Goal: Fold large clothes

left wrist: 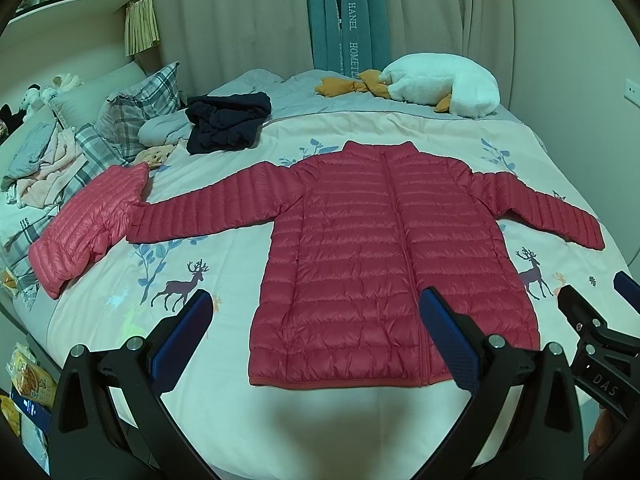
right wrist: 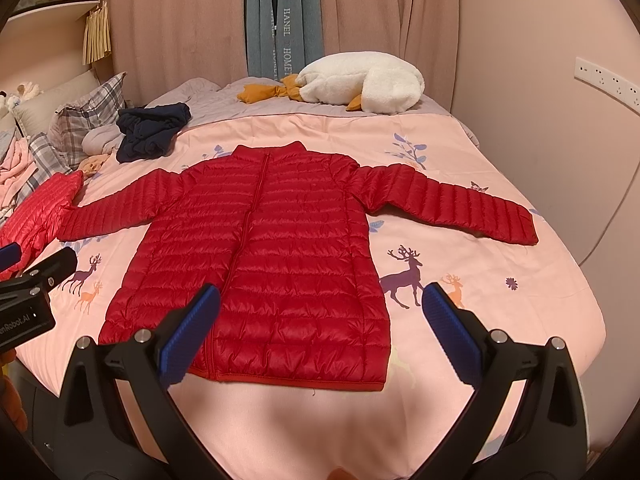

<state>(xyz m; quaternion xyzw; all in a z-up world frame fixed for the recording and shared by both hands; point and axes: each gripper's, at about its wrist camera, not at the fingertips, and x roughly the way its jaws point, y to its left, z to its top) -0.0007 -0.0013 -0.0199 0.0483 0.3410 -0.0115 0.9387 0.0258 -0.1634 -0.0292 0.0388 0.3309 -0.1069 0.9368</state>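
Lying flat, one red jacket, two grippers agape

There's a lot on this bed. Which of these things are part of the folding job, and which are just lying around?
Part of the job:
- red puffer jacket, spread flat, sleeves out
- left hand-held gripper, open
- right hand-held gripper, open

Possibly next, I can't tell:
- pink puffer garment

Just lying about:
- dark navy clothing
- white plush goose
- plaid pillows
- deer-print bedspread
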